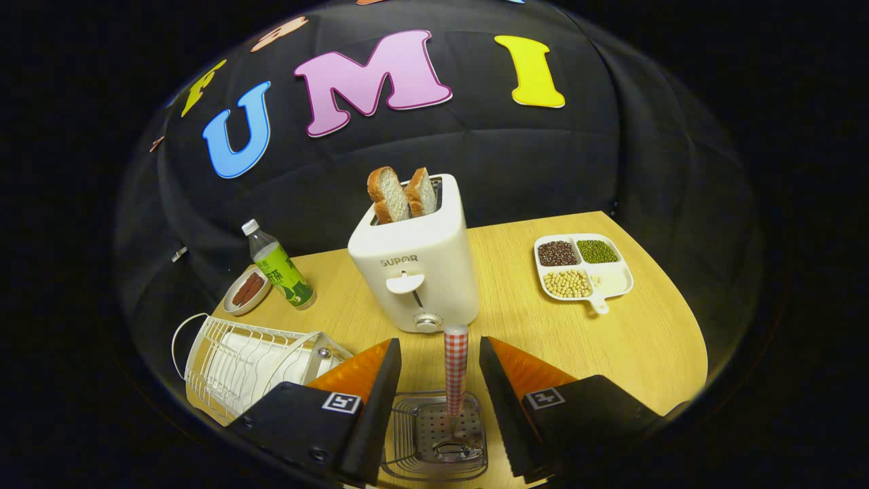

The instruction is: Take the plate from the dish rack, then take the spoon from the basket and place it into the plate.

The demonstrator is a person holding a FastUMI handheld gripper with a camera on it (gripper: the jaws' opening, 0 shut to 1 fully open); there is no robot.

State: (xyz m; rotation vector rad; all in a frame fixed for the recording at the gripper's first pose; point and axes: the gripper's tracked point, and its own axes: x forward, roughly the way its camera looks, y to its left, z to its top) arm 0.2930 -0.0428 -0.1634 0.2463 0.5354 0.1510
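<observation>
The gripper [440, 356] hangs open over a wire basket [434, 462], the checked-handled spoon [455, 370] standing between its fingers untouched; the toaster [414, 272] sits beyond, the dish rack [237, 360] alongside on the table [611, 339]

Brand "SUPOR" printed on toaster [414, 268] front. Bottle [280, 269] label text too small to be read.

We record a red-and-white checked spoon handle [456, 367], a cream toaster [415, 272], a pale wood table [577, 339], a white wire dish rack [237, 360], a green-labelled bottle [280, 272], and a white tray [584, 268] of dark red, green and yellowish beans.
</observation>
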